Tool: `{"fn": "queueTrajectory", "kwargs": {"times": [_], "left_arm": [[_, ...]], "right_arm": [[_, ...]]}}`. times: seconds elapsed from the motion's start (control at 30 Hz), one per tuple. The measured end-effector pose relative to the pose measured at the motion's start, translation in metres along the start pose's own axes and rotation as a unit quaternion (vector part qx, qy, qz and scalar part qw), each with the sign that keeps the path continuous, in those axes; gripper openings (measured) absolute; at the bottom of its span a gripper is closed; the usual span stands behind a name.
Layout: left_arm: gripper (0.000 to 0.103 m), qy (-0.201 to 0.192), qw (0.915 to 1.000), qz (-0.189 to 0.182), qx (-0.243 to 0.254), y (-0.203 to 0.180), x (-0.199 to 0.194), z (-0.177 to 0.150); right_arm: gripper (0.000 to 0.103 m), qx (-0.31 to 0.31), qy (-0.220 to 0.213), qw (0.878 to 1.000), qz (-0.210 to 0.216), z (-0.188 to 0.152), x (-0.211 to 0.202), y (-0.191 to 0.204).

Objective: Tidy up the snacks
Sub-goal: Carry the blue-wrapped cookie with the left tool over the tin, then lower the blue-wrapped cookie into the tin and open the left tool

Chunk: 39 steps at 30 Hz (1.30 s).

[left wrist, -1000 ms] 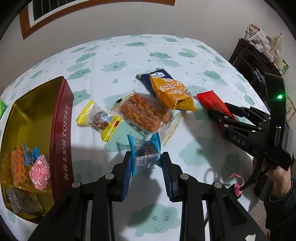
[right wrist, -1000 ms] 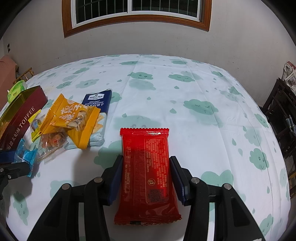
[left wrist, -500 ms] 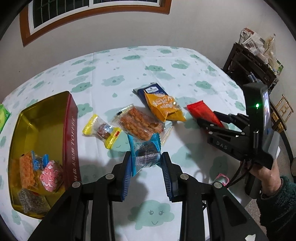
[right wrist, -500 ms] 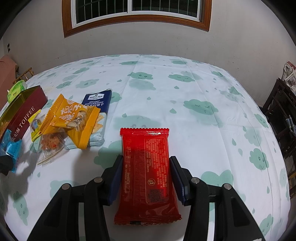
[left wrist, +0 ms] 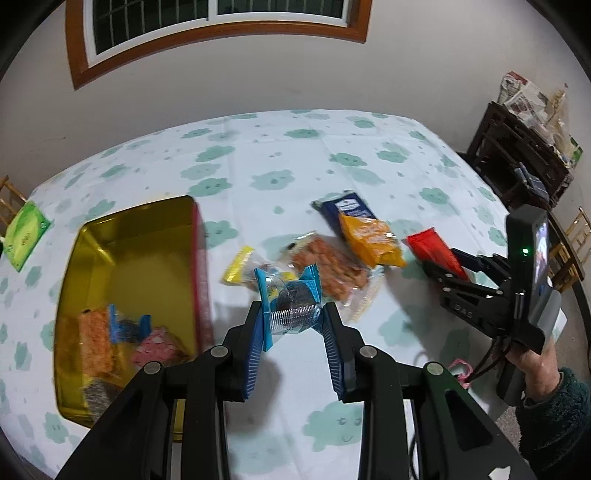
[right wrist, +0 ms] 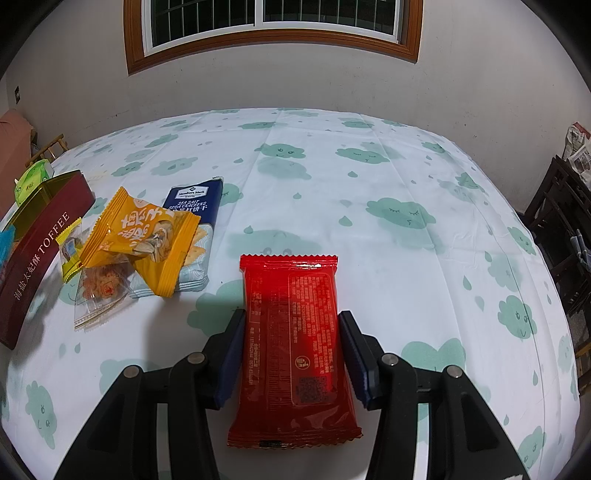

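The left gripper (left wrist: 293, 319) is raised above the table, its blue-padded jaws pinching a blue-ended clear packet (left wrist: 290, 295) with a dark round snack inside. The packet sits between the fingertips, off the cloth, just to the right of the toffee tin (left wrist: 199, 258). The tin lies open at the left, gold inside, red-walled, with an orange packet (left wrist: 94, 341), a blue-wrapped snack (left wrist: 127, 326) and a pink packet (left wrist: 157, 350) in its near end.

The right gripper (right wrist: 291, 343) is low at the table, held by a hand in a dark green sleeve (left wrist: 532, 363). Its jaws stand on either side of a red packet (right wrist: 293, 339) lying flat; whether the pads press it or merely flank it cannot be told.

The table carries a white cloth with green clouds (right wrist: 388, 177). Between tin and red packet lie a yellow-ended sweet (right wrist: 70, 251), a clear pack of orange-brown snacks (left wrist: 328, 267), a yellow-orange sachet (right wrist: 144, 236) and beneath it a navy cracker pack (right wrist: 195, 203). A green box (left wrist: 26, 234) rests at the far left edge.

Behind are a beige wall and a wood-framed window (right wrist: 273, 26). A dark wooden rack (left wrist: 517, 158) with papers stands to the right. The far half and right side of the cloth are open.
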<state>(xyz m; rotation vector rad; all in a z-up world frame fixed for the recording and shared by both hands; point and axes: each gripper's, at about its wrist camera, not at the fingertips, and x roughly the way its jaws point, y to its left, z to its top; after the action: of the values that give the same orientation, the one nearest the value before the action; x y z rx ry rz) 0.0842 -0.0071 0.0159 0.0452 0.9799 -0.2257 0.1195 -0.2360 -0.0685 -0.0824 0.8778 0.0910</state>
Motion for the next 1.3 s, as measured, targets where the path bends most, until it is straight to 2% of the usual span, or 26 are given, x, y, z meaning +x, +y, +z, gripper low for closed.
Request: {"fn": "queueTrajectory", "kwargs": {"times": [0.3,0.7,1.07,1.3], "left_arm": [[0.028,0.0,0.9987,0.036,-0.037,0.036,-0.004,0.002],[0.028,0.005,0.9923,0.085,-0.089,0.088,-0.002,-0.001],[0.028,0.021,0.9848,0.108,-0.134,0.132,0.004,-0.014],[0.028,0.034,0.9836,0.112,-0.137,0.141,0.014,-0.025]], "right_arm": [[0.051,0.0,0.0,1.0,0.0,0.0,0.0,0.0],[0.051,0.0,0.0,1.0,0.0,0.0,0.0,0.0],[0.051,0.0,0.0,1.0,0.0,0.0,0.0,0.0],[0.051,0.0,0.0,1.0,0.0,0.0,0.0,0.0]]}}
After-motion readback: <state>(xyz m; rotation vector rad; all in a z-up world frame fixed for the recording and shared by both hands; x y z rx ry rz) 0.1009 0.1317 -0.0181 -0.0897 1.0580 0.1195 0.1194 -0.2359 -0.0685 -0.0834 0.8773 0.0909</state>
